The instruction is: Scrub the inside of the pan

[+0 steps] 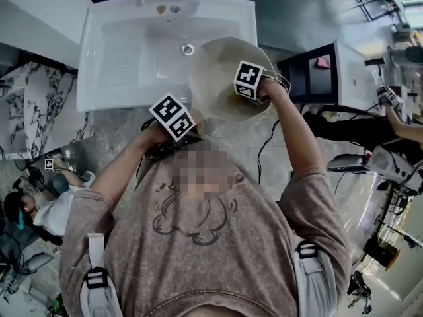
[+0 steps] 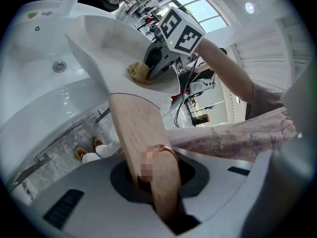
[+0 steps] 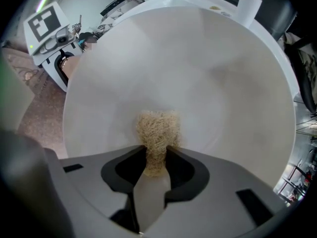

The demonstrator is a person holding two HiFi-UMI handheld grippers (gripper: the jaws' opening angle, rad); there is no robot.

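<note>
A person in a taupe sweatshirt stands at a white rectangular sink [image 1: 125, 78], holding a tool in each hand. A round, cream-coloured pan [image 1: 218, 68] with a pale wooden handle [image 2: 136, 128] is held tilted over the sink's front right corner, at 12 o'clock in the head view, with the round metal drain [image 1: 188, 49] just beyond its rim at 11 o'clock.

The left tool [image 2: 151, 175] is clamped tight on the wooden handle, which runs from between its jaws up toward 11 o'clock to the pan's bowl. Its marker cube [image 1: 173, 116] shows at the pan's near edge, at 7 o'clock from the bowl.

The right tool [image 3: 157, 155] reaches into the pan from 3 o'clock. Its jaws are pinched on a tan, fibrous scrubbing pad [image 3: 157, 130], and the pad's free end presses flat against the smooth cream inside of the pan, low on the wall nearest the tool.

A white marble-patterned tabletop [image 1: 33, 111] with dark veins lies at 9 o'clock, beside the sink
</note>
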